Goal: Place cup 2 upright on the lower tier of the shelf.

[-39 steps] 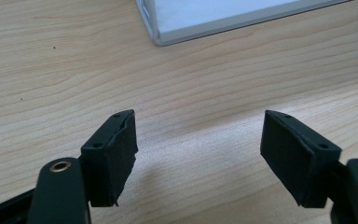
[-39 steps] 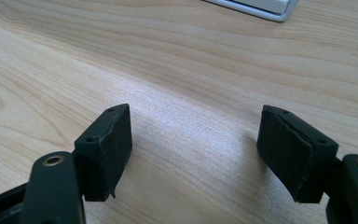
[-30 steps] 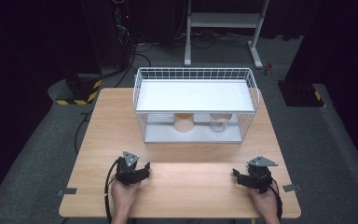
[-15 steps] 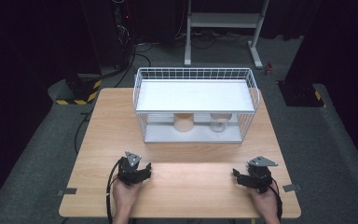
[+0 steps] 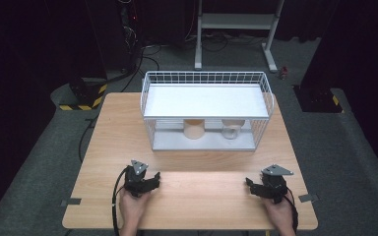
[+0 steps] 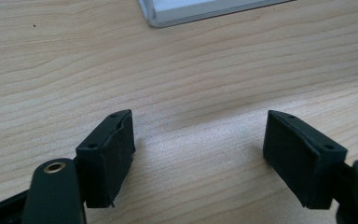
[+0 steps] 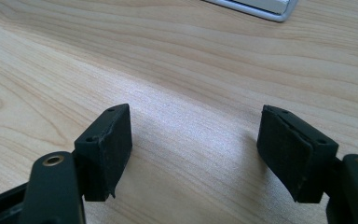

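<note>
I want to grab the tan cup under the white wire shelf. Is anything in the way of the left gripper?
Nothing visible: bare wooden table lies between the open left gripper and the tan cup under the white wire shelf, whose front looks open.

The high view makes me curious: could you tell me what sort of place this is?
Probably a lab or studio set up for recording: a lone wooden table on grey carpet, dark surroundings, loose cables and a metal stand behind it.
</note>
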`<state>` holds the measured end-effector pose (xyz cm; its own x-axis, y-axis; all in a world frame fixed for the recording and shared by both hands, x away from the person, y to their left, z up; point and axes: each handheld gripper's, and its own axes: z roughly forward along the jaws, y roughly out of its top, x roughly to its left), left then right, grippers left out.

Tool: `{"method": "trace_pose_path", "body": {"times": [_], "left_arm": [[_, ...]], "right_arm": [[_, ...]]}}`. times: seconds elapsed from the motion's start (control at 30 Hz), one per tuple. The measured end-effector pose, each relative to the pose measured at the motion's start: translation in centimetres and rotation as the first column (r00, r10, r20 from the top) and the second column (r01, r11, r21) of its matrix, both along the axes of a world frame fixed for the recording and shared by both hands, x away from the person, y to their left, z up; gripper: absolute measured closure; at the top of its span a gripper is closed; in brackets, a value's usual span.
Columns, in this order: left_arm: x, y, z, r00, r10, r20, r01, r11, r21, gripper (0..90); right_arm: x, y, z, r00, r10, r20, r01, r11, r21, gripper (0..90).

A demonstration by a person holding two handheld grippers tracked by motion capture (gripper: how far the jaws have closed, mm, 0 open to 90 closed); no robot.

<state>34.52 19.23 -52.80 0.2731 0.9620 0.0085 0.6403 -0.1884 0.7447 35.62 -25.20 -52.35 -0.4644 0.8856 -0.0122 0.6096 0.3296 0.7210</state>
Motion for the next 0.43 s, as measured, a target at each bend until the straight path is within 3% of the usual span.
{"method": "trace_pose_path", "body": {"times": [0.43], "left_arm": [[0.01, -0.06, -0.01, 1.0000, -0.006, -0.007, 0.006, 1.0000, -0.006, 22.8]], "right_arm": [[0.12, -0.03, 0.01, 1.0000, 0.010, 0.001, -0.010, 1.000, -0.001, 25.8]]}}
